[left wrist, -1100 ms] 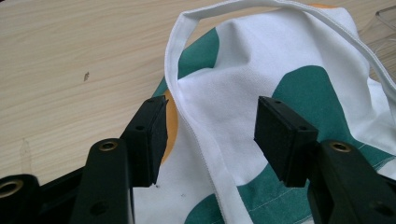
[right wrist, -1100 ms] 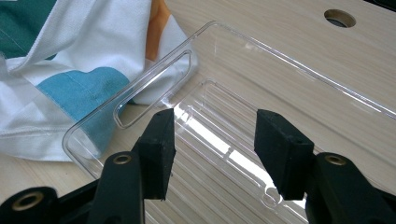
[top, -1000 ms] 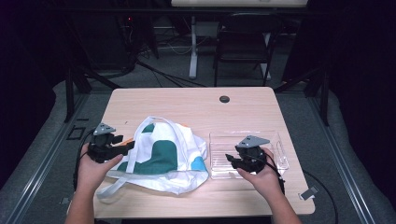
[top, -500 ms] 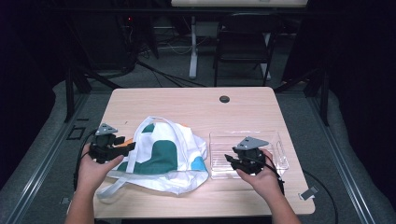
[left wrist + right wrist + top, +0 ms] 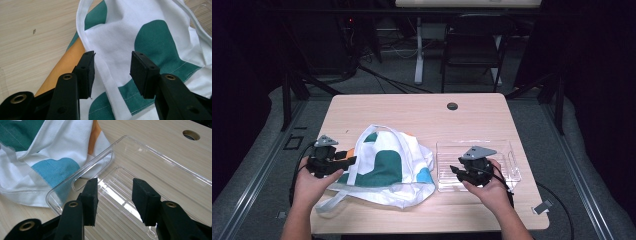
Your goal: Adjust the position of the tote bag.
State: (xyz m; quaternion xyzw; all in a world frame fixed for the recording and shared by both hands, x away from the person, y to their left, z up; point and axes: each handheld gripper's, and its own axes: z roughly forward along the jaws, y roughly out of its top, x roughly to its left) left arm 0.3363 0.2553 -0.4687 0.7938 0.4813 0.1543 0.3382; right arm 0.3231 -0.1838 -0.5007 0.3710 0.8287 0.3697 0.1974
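Note:
A white cloth tote bag [image 5: 387, 167] with green, orange and blue patches lies crumpled on the wooden table [image 5: 412, 112], left of centre. My left gripper [image 5: 348, 160] sits at the bag's left edge, open. In the left gripper view its jaws straddle a white strap [image 5: 110, 82] of the bag [image 5: 150, 40]. A clear plastic tray [image 5: 504, 150] lies flat to the right of the bag. My right gripper [image 5: 455, 171] hovers over the tray's near left part, open, nothing between its jaws. The tray [image 5: 155, 165] and the bag's blue patch [image 5: 55, 168] fill the right gripper view.
A round cable hole [image 5: 452, 106] sits near the table's far edge. A small grey clip [image 5: 543, 206] lies at the near right corner. A dark chair [image 5: 474, 42] and table legs stand beyond the far edge. Bare tabletop stretches behind the bag and tray.
Both hands have barely shifted; the right gripper has edged slightly left over the tray. The bag and tray lie as before.

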